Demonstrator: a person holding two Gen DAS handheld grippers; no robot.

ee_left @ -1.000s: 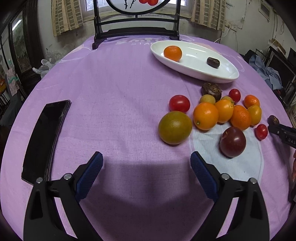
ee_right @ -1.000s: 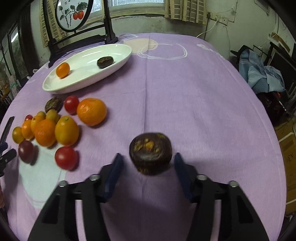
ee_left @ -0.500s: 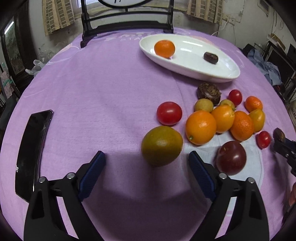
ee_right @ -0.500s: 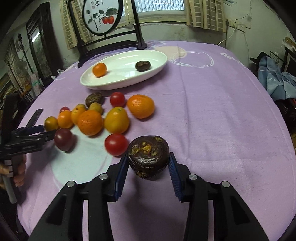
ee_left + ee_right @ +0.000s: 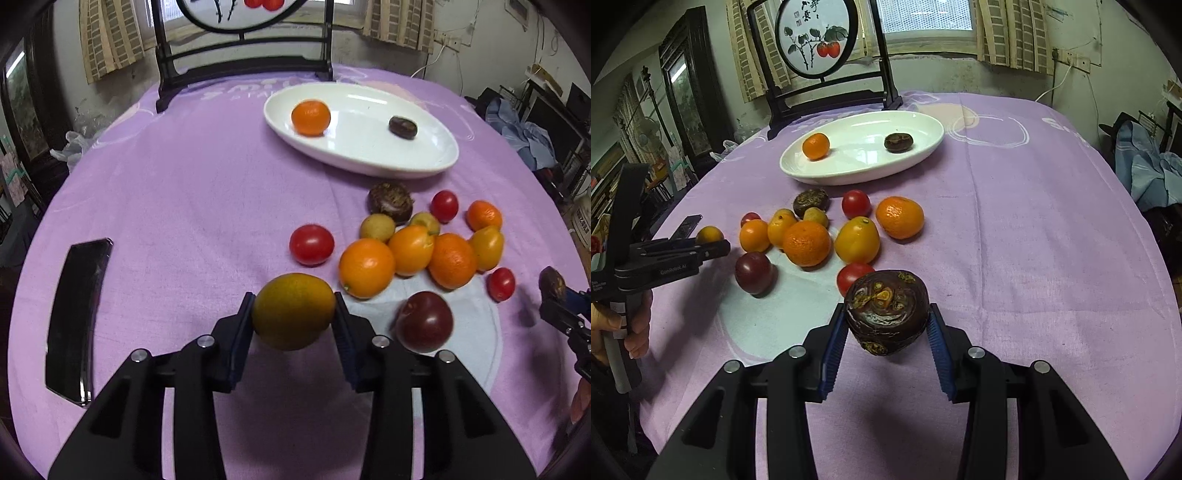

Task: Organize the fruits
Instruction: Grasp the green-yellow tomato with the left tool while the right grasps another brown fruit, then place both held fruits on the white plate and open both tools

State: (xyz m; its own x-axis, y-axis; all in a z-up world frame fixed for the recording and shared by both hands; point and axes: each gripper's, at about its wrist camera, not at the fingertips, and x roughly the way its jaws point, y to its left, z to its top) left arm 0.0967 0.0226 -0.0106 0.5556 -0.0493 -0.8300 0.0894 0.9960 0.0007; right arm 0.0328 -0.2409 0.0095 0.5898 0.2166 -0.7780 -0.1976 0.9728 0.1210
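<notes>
Purple tablecloth (image 5: 184,192) below; left claw (image 5: 293,314) closing, pads touching green-yellow citrus (image 5: 293,312); right claw (image 5: 886,321) clamped on dark mangosteen (image 5: 886,310).

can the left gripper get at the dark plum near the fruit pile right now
Probably not yet: the left gripper is closing on a greenish orange, which fills its fingers. The dark plum lies uncovered just beside it.

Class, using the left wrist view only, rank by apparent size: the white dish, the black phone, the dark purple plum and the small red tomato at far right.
1. white dish
2. black phone
3. dark purple plum, though nearness to the camera enlarges it
4. small red tomato
</notes>
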